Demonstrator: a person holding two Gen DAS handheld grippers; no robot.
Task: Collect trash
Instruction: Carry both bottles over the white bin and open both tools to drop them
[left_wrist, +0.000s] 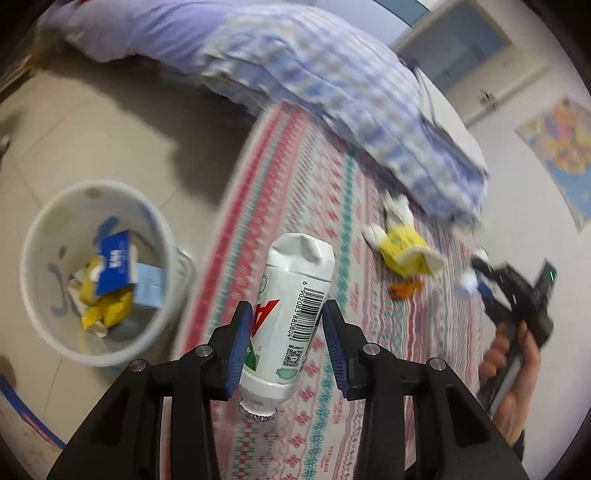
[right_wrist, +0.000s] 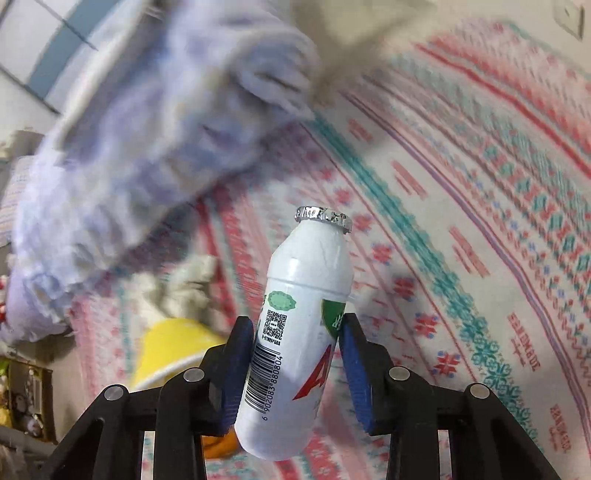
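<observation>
Bottle (left_wrist: 295, 314) beyond bed edge (left_wrist: 221, 236), near bin (left_wrist: 40, 236).

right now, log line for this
left tool: shut on bottle, cap down | right tool: shut on second bottle, cap up | bin: part full

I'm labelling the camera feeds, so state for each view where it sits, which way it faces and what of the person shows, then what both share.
Left wrist: on the left tool, angled down across the bedsheet toward the floor bin; shows that tool clamping a white bottle, plus the right hand and right tool.
Right wrist: on the right tool, angled down at the bedsheet; shows only that tool clamping another white bottle.
Shared: bedsheet, lilac blanket, yellow carton.
</observation>
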